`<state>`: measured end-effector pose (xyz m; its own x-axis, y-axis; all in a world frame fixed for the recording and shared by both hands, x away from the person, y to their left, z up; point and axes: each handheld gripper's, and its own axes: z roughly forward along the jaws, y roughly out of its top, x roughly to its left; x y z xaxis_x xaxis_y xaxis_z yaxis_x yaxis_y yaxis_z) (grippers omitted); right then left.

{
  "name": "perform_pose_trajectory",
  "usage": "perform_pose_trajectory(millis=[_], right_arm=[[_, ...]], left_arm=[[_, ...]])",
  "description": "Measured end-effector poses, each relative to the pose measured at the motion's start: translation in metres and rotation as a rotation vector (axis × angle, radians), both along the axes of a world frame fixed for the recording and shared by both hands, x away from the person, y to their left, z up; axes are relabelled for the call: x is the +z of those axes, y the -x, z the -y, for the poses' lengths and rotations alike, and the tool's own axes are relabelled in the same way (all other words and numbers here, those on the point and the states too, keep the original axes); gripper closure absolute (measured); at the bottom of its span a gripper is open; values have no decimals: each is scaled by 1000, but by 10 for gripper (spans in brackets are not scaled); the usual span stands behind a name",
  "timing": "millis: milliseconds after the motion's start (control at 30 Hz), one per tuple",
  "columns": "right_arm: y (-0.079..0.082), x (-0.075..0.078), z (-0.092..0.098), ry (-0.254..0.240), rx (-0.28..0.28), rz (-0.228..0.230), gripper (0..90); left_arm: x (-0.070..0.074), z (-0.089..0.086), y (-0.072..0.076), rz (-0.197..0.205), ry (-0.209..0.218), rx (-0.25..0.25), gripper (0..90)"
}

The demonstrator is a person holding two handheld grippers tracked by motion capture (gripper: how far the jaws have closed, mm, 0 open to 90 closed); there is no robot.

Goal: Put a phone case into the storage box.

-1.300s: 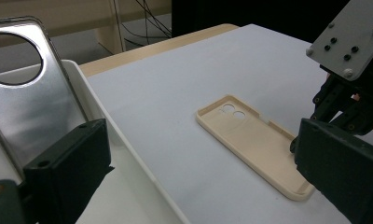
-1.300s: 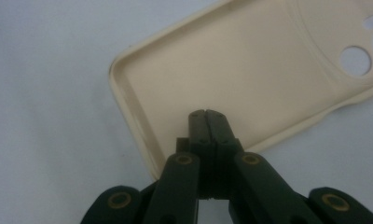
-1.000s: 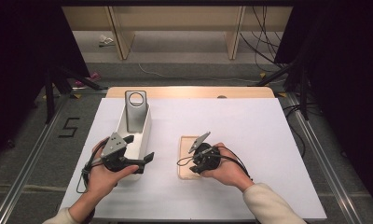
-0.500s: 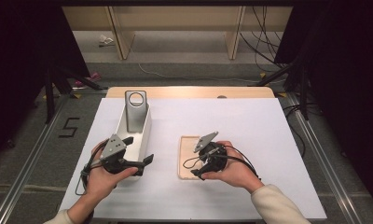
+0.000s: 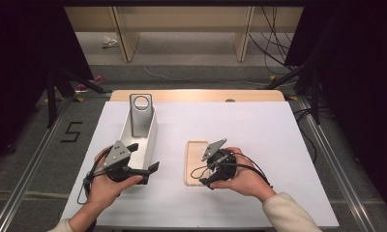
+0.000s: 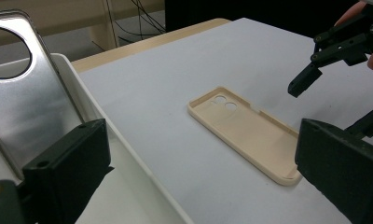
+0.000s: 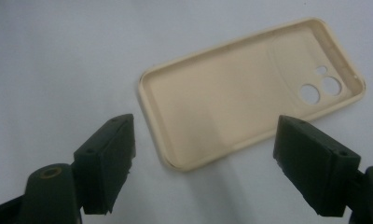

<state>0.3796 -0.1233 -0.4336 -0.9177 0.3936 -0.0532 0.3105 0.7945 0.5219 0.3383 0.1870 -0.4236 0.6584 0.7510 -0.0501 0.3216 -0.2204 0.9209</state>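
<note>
**Phone case flat on table, right fingers wide above it**

Case [image 7: 231, 112]: beige, matte, soft-looking plastic; rounded rectangle with a raised rim, hollow side up. Two round lens cutouts and a small slot at one end. It lies flat on the white table [image 5: 278, 145], near the middle, free of both grippers.

Right gripper [image 5: 212, 170]: hovers over the case's near end. Its fingers [image 7: 107, 163], blocky black pads with small screw holes, have just been opening and now stand wide apart; the case lies below the gap, untouched by them.

Left gripper [image 5: 143, 159]: fingers [image 6: 68, 168] also spread wide, holding nothing. One sits at the near end of the tray [image 5: 150, 135], a long white trough with thin smooth walls.

Plate [image 6: 26, 93]: brushed grey metal, rounded top with a large round hole, leaning in the tray's far end.
</note>
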Motion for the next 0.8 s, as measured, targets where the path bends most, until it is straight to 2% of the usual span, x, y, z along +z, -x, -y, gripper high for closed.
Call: perform_pose_trajectory(millis=[167,433,700,800], right_arm=[[4,-2,-6,36,33,6,215],[8,-10,-23,143,103,36,250],[8,-16,-34,216,127,43,277],[8,-17,-38,248,136,41,313]], left_arm=[[0,0,0,-1,-2,0,29],[0,0,0,0,-2,-2,29],[-1,1,0,2,-10,-7,29],[-1,1,0,1,-10,-7,29]])
